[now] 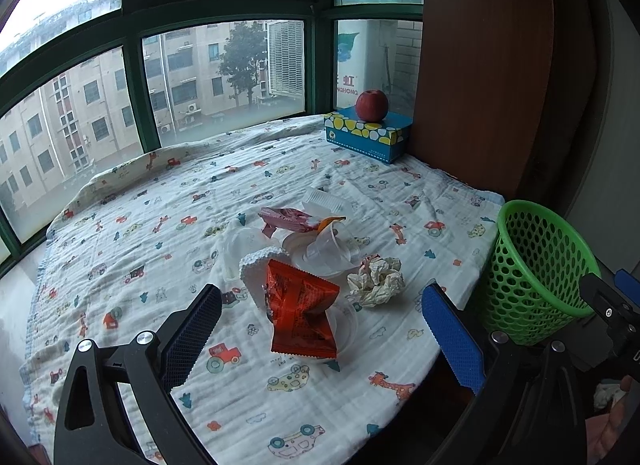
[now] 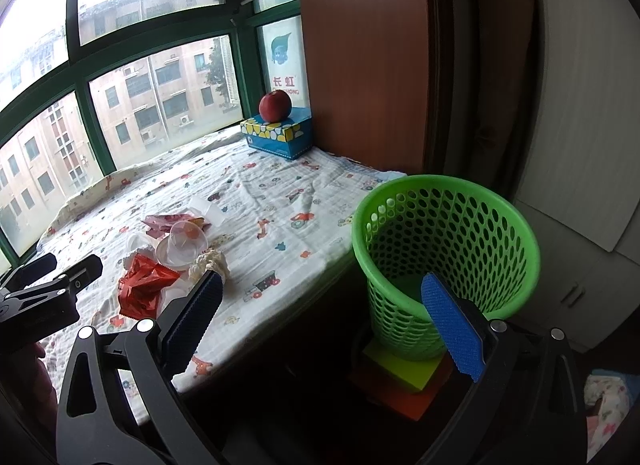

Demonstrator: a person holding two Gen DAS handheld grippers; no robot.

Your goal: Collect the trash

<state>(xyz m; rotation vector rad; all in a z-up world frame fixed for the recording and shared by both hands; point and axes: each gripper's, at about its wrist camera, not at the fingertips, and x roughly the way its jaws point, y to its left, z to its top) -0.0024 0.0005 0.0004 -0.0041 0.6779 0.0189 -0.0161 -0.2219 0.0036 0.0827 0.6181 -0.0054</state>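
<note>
A heap of trash lies on the patterned cloth (image 1: 160, 225): a red snack wrapper (image 1: 302, 311), a crumpled paper ball (image 1: 376, 281), clear plastic cups (image 1: 328, 251) and a pink wrapper (image 1: 286, 217). My left gripper (image 1: 320, 329) is open, its fingers either side of the red wrapper and short of it. The green mesh basket (image 2: 444, 261) stands off the cloth's right edge on coloured blocks. My right gripper (image 2: 324, 321) is open and empty, its blue finger (image 2: 452, 325) in front of the basket. The red wrapper (image 2: 146, 291) and left gripper (image 2: 72, 281) show at left.
A red apple (image 1: 372, 105) rests on a blue tissue box (image 1: 366, 135) at the back by the window. A brown wooden panel (image 1: 480, 65) rises at right. The cloth's near edge drops off beside the basket (image 1: 532, 273). White cupboard doors (image 2: 580, 225) stand behind it.
</note>
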